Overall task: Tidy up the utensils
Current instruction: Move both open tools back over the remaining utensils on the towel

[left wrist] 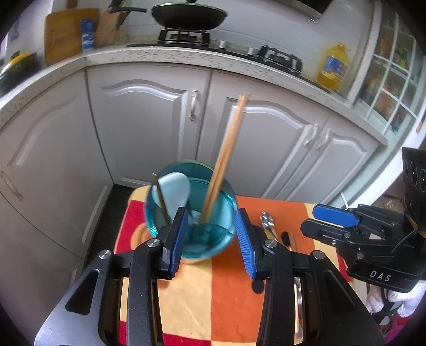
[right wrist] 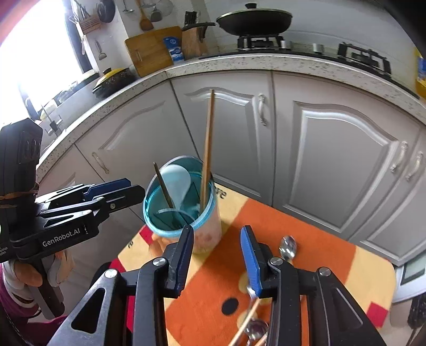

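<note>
white kitchen cabinets (right wrist: pixel 332 149) fill the background under a speckled counter (left wrist: pixel 186 56), where a black wok (right wrist: pixel 254 22) sits on the stove, with a wooden cutting board (right wrist: pixel 150 53) off to one side and a yellow oil bottle (left wrist: pixel 334 66) to the other. in front stands a small table under an orange, yellow and red cloth (right wrist: pixel 306 268). on the cloth's far left part stands a blue-rimmed utensil holder (right wrist: pixel 183 205), upright, its open mouth facing up. a pair of light wooden chopsticks (left wrist: pixel 226 157) stands in it, long axis steep, tops leaning slightly away toward the cabinets. a pale rice paddle (right wrist: pixel 175 183) and a thin dark stick (right wrist: pixel 163 185) lean in its left side. a metal spoon (right wrist: pixel 287 247) lies flat on the cloth to the right of the holder, bowl pointing toward the cabinets. the left gripper (left wrist: pixel 210 237) has its jaws spread either side of the holder, apparently not pressing it. the right gripper (right wrist: pixel 217 255) hangs released and empty over the cloth, more spoons and chopsticks (right wrist: pixel 253 327) lying blurred beneath it.
</note>
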